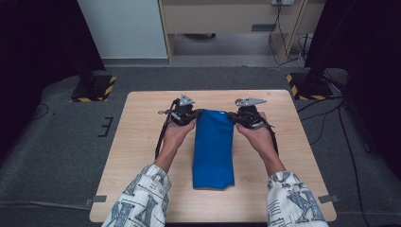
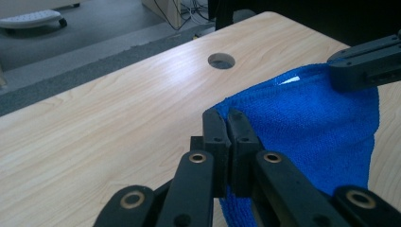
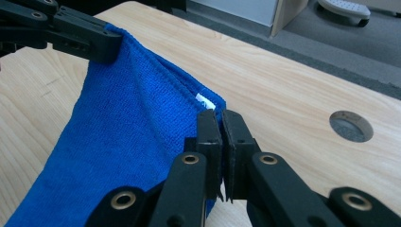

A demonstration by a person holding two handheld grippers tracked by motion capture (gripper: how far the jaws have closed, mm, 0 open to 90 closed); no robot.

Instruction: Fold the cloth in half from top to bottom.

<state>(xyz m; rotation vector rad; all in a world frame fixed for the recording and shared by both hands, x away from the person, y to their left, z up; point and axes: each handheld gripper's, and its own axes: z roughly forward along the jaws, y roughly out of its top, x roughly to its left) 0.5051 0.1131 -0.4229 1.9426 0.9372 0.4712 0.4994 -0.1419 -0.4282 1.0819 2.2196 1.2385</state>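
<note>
high view: both grippers, left (image 1: 193, 113) and right (image 1: 235, 115), have jaws clamped on the cloth's (image 1: 213, 151) far corners at frame centre; soft, limp, light, best held by corners.

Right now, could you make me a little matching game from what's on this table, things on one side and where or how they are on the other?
Things:
1. blue cloth
2. left gripper
3. right gripper
4. round hole

Places or states:
a. clamped on the cloth's far right corner
b. cut into the wooden tabletop
c. far edge lifted, near end lying on the table
d. clamped on the cloth's far left corner

Pairs: 1-c, 2-d, 3-a, 4-b
</note>
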